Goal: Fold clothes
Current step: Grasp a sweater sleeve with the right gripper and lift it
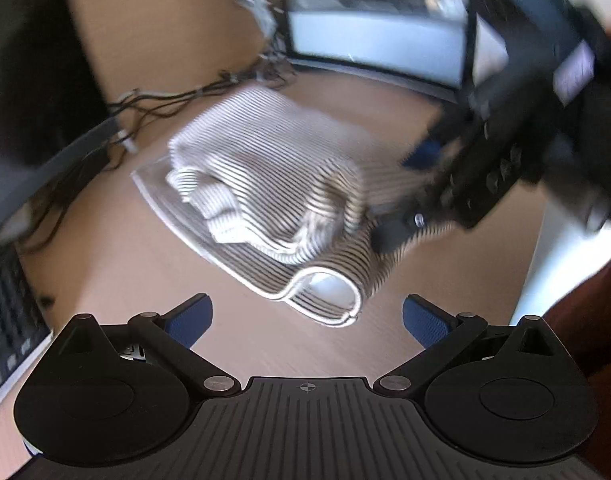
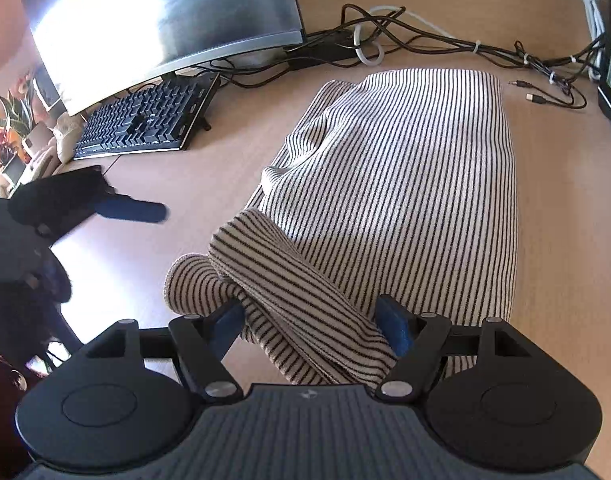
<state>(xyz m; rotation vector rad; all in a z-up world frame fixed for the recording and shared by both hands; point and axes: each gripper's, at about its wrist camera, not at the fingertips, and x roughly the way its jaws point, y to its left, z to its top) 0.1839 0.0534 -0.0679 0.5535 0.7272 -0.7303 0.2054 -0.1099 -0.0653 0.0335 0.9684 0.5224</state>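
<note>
Striped shirt bunched on tabletop near keyboard. Right gripper jaws clamp rolled fold. Left gripper jaws wide, nothing held, just short of shirt.
</note>
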